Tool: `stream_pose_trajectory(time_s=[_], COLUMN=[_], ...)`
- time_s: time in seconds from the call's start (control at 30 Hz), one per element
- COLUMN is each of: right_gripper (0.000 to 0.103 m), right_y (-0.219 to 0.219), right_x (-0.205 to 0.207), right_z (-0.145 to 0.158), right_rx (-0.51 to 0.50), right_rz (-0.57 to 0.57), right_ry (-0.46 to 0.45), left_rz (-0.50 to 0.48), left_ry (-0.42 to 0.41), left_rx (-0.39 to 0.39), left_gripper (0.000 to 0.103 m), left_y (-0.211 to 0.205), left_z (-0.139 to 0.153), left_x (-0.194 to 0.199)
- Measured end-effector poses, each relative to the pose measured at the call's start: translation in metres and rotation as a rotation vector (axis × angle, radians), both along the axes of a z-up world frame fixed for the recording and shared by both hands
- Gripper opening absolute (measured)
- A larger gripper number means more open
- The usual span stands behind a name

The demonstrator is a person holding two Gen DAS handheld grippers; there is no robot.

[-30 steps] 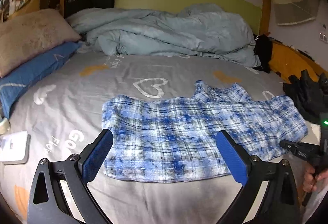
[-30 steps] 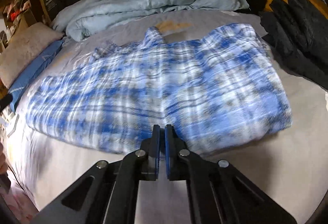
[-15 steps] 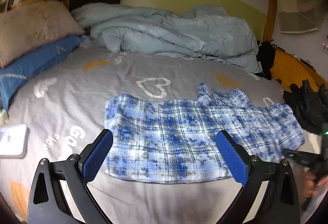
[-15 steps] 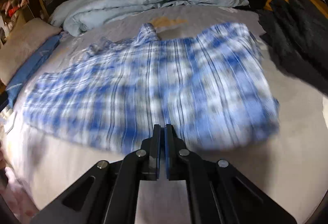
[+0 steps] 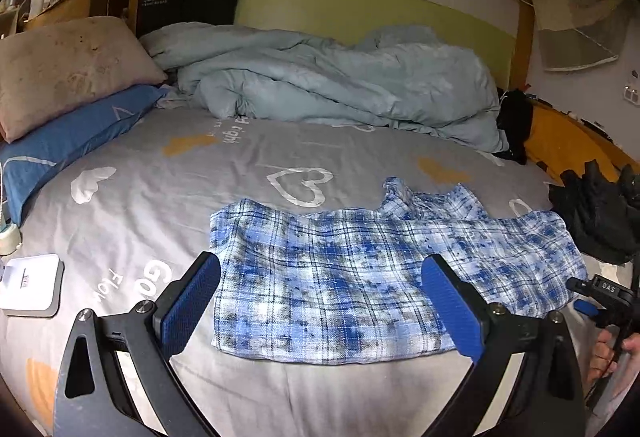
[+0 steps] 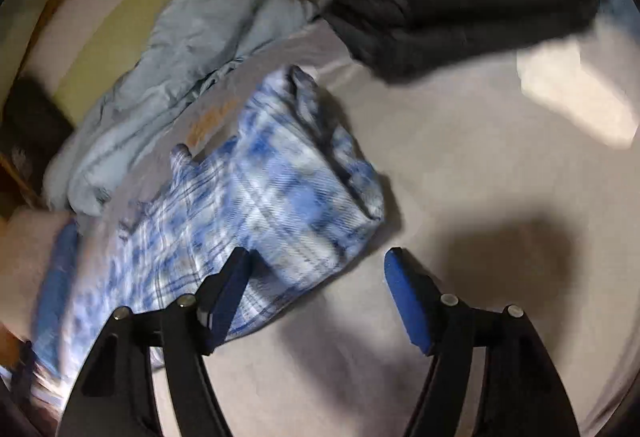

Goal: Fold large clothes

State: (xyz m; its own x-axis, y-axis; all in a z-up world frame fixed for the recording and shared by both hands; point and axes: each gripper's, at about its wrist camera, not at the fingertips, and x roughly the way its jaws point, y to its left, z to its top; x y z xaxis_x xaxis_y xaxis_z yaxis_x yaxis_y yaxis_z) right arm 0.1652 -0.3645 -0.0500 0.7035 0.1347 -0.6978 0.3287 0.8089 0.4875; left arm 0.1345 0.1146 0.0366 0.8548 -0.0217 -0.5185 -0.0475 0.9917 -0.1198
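Note:
A blue and white plaid shirt [image 5: 360, 269] lies folded into a wide band on the grey bed sheet [image 5: 160, 205]. My left gripper [image 5: 320, 301] is open and empty, held above the shirt's near edge. My right gripper [image 6: 316, 289] is open and empty, low over the sheet by the shirt's right end [image 6: 280, 205]. The right wrist view is blurred. The right gripper also shows at the right edge of the left wrist view [image 5: 600, 297].
A crumpled pale blue duvet [image 5: 340, 85] lies along the far side. Pillows [image 5: 60, 89] are stacked at the left. A dark jacket [image 5: 600, 213] lies at the right. A white box [image 5: 30, 283] sits at the near left edge.
My right gripper has opened from shut and swung right, toward the shirt's right end. My left gripper stays open and has barely moved.

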Motion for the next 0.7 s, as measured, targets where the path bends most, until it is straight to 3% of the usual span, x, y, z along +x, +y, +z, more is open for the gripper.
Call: stream_pose_trajectory(time_s=[0.07,0.1,0.2,0.3,0.4,0.57,0.7], right_gripper=[0.066,0.052,0.025,0.015,0.012,0.011,0.012], right_y=[-0.003,-0.004,-0.007,0.009,0.047,0.116,0.174], right_x=[0.010,0.017,0.035,0.040,0.032,0.020,0.014], right_z=[0.000,0.002,-0.001,0.012,0.044,0.088,0.091], right_rx=[0.003,-0.011,0.017,-0.072,-0.261,-0.370,-0.452], right_rz=[0.033,0.050,0.030,0.019,0.068,0.256,0.425], right_ry=[-0.024,-0.040,-0.044,-0.068,-0.164,-0.308,-0.351], left_rz=[-0.005,-0.007,0.002,0.002,0.005,0.010,0.011], left_ry=[0.004,0.008,0.004,-0.010,-0.012,-0.005,-0.020], left_rx=[0.001,0.005,0.037,0.037,0.031,0.045,0.048], left_gripper=[0.100,0.100,0.100,0.100,0.100,0.100,0.100], left_y=[-0.001,-0.002,-0.006,-0.007,-0.006,-0.007,-0.006], left_z=[-0.001,-0.002,-0.003,0.000,0.001,-0.001,0.002], left_x=[0.001,0.002,0.001,0.000,-0.001,0.000,-0.002])
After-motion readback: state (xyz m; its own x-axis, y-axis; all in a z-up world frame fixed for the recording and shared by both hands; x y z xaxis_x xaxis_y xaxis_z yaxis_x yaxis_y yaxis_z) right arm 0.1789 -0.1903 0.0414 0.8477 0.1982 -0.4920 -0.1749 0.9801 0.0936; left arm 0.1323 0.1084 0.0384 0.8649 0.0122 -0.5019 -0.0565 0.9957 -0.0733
